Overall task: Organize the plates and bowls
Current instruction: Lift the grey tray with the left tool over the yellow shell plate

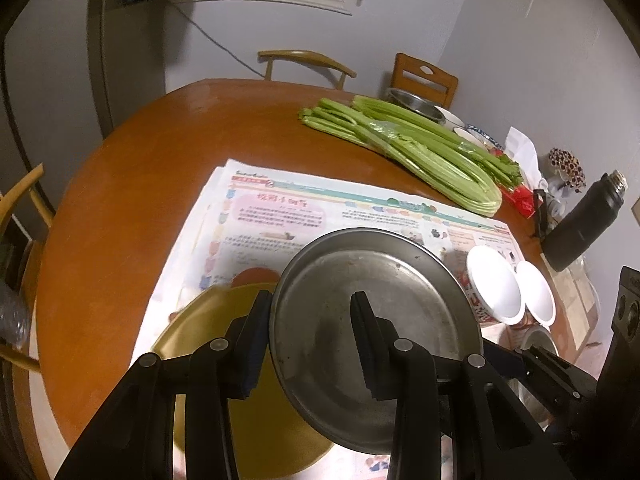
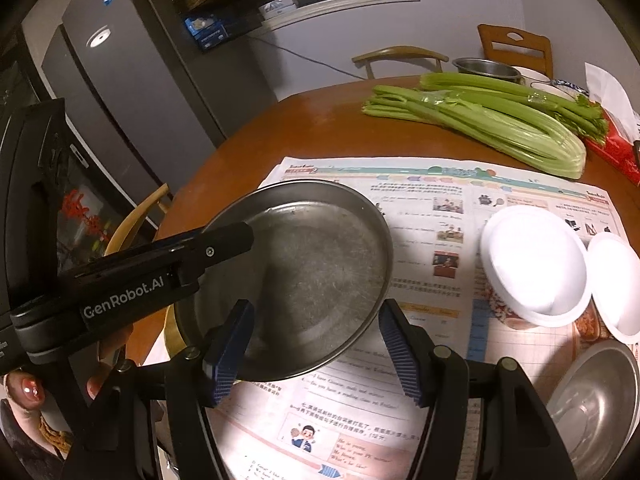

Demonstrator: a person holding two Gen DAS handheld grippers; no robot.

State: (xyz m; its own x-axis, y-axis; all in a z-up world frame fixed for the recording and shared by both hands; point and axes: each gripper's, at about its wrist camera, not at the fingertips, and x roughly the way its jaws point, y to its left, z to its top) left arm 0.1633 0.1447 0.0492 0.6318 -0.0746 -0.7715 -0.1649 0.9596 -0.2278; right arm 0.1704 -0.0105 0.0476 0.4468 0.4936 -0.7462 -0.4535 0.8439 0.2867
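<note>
The left gripper (image 1: 310,332) has its jaws closed on the near rim of the steel plate (image 1: 372,304), one finger under the outer edge and the other inside the dish, so the plate is tilted and lifted off the newspaper (image 1: 256,224). The right gripper (image 2: 316,344) sits just on the near side of the same plate (image 2: 316,264); its jaws stand apart with the plate's near edge between them, and neither blue pad (image 2: 230,348) presses on it, so it holds nothing. Beneath and just left of the plate lies a gold plate (image 1: 208,320). To the plate's right stand two white bowls (image 2: 536,264), touching each other, with a steel bowl (image 2: 600,400) nearer than them. Beyond the plate, past the newspaper, a bunch of celery (image 1: 404,144) lies on the brown worktop (image 1: 160,152), and farther still sits a steel basin (image 2: 486,68).
</note>
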